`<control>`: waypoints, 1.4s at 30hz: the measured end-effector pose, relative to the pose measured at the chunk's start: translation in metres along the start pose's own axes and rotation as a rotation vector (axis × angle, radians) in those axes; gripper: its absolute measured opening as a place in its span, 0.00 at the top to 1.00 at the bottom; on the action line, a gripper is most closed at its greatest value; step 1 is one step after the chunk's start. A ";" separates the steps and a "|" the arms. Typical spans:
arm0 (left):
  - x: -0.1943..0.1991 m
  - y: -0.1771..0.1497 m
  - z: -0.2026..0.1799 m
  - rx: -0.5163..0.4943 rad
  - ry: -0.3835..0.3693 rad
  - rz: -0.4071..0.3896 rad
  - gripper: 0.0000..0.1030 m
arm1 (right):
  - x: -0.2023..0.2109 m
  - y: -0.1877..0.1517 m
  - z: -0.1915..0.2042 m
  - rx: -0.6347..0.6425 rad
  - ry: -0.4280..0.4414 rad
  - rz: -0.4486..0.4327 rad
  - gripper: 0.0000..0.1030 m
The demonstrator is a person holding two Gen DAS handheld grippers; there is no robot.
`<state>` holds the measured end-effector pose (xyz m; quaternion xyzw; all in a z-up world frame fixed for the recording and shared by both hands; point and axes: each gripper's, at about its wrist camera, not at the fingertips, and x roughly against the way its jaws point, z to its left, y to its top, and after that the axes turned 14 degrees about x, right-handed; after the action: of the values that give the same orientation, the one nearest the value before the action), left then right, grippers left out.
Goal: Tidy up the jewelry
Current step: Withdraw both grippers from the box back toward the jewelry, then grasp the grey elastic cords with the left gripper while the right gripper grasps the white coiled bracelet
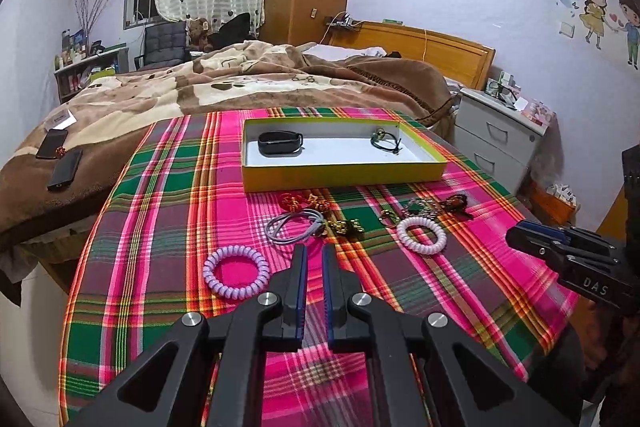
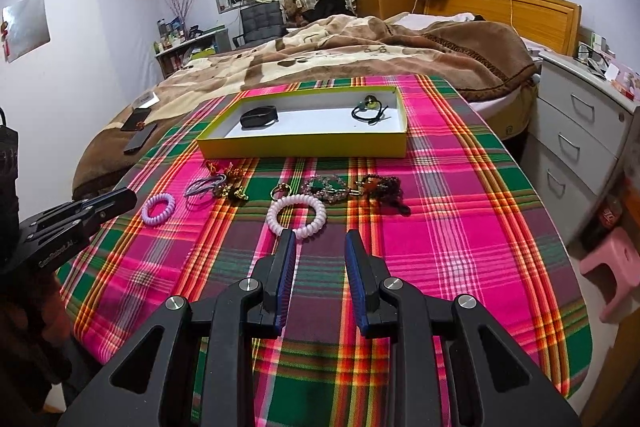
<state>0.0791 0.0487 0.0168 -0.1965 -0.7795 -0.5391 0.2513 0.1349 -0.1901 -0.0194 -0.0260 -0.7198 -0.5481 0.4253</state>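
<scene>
Shallow yellow box (image 1: 344,179), white inside, open-topped, stands at the far part of the plaid cloth (image 1: 160,227). Contents: one black band (image 1: 280,143) at its left end; one dark cord bracelet with a small charm (image 1: 385,139) at its right end, well apart from the band.

Loose jewelry lies in a row on the cloth just in front of the box: purple coil tie (image 1: 236,271), grey elastic loops (image 1: 294,227), red and gold trinkets (image 1: 308,205) (too tangled to tell apart), pink-white coil tie (image 1: 421,235), gold ring (image 2: 280,191), beaded bracelets (image 2: 326,187), dark bead string (image 2: 384,187).

Left gripper (image 1: 315,251): fingers nearly together, a narrow gap, nothing between them, tips near the grey loops.

Right gripper (image 2: 320,237): fingers about half apart, empty, left tip at the near edge of the pink-white coil tie (contact unclear).

Beyond the cloth: brown blanket (image 1: 240,83) with two phones (image 1: 60,159); a white drawer unit (image 2: 580,131) at the right.
</scene>
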 end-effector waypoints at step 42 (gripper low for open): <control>-0.112 0.027 0.010 -0.013 0.145 0.226 0.97 | -0.091 0.019 0.005 0.067 0.011 0.195 0.90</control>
<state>0.1819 0.0629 -0.0334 -0.2452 -0.7288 -0.5252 0.3646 0.1995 -0.1394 -0.0637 -0.0787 -0.7295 -0.4798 0.4812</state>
